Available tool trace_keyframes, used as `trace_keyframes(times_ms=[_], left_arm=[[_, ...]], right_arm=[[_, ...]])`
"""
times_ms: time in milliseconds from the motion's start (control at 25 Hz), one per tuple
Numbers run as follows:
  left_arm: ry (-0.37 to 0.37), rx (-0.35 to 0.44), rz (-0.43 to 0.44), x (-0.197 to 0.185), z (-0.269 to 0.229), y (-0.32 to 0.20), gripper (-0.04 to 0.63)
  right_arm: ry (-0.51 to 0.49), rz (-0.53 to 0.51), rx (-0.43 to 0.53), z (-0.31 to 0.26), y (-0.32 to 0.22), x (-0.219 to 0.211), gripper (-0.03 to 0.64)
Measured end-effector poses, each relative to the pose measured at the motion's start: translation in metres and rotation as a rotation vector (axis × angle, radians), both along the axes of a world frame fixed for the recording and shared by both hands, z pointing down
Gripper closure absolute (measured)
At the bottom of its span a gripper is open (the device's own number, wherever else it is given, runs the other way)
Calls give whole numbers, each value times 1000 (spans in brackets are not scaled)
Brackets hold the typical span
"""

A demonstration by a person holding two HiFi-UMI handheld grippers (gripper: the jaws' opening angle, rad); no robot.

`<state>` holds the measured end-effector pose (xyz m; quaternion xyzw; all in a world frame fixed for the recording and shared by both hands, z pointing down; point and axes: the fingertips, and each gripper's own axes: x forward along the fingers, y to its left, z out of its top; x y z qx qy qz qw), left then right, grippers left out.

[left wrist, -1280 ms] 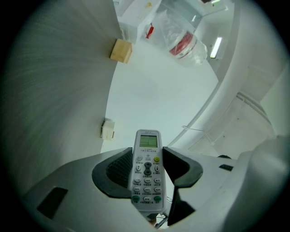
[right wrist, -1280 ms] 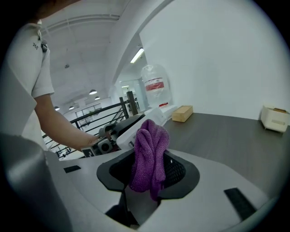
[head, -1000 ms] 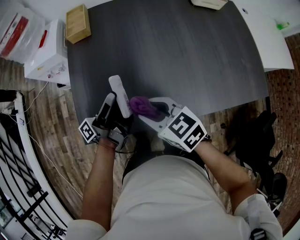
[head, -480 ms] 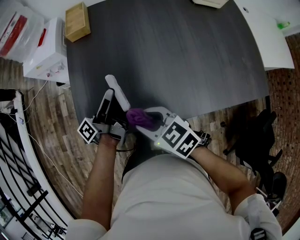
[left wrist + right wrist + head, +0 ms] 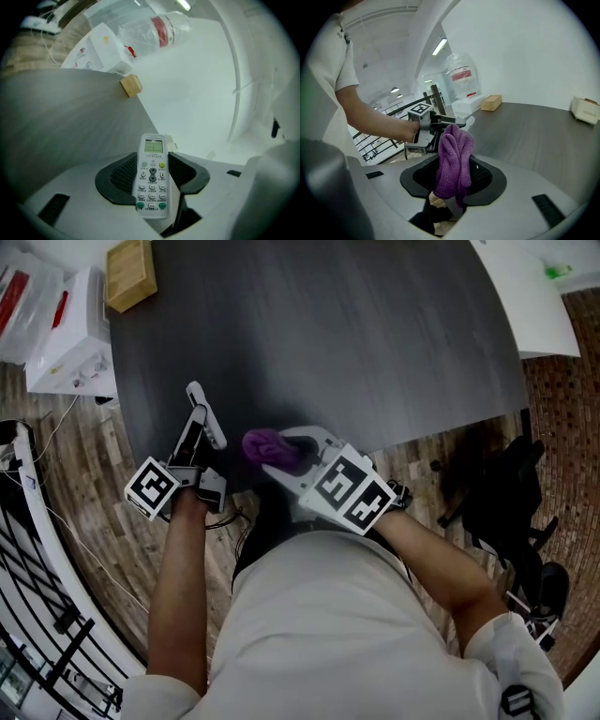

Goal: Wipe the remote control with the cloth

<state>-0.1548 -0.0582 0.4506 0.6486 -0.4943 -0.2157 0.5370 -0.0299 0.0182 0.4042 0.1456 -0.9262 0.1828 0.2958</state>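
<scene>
Now left hand-held gripper pinches white plastic remote control, apparently end-on; right hand-held gripper pinches purple cloth; hard wiping could lever it loose.

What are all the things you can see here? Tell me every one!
remote control: one, white, held upright between the left gripper's jaws
cloth: one, purple, bunched between the right gripper's jaws
table: one, dark grey, in front of the person
wooden box: one, light brown, on the table's far left corner
small box: one, cream, on the table's far side
white box: one, white, left of the table
plastic bag: one, clear with a red label, by the white box
chair: one, black, right of the person
left gripper: one, grey, shut on the remote control
right gripper: one, grey, shut on the cloth
</scene>
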Motion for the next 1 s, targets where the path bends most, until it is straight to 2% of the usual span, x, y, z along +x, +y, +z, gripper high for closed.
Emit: trace_keyframes(times_ms=[80, 200, 480, 680, 1000], left_arm=[[-120, -48, 37, -5, 10, 2, 387], [-262, -115, 80, -9, 22, 4, 387], [-502, -228, 146, -20, 43, 4, 387], [-621, -315, 138, -25, 58, 1, 387], [-739, -436, 79, -26, 71, -18, 387]], right_arm=[[-1, 57, 4, 0, -14, 15, 460], [-16, 153, 4, -6, -37, 43, 460], [-87, 402, -35, -21, -90, 104, 460], [-135, 482, -68, -23, -103, 119, 460], [-142, 468, -90, -17, -100, 111, 460]])
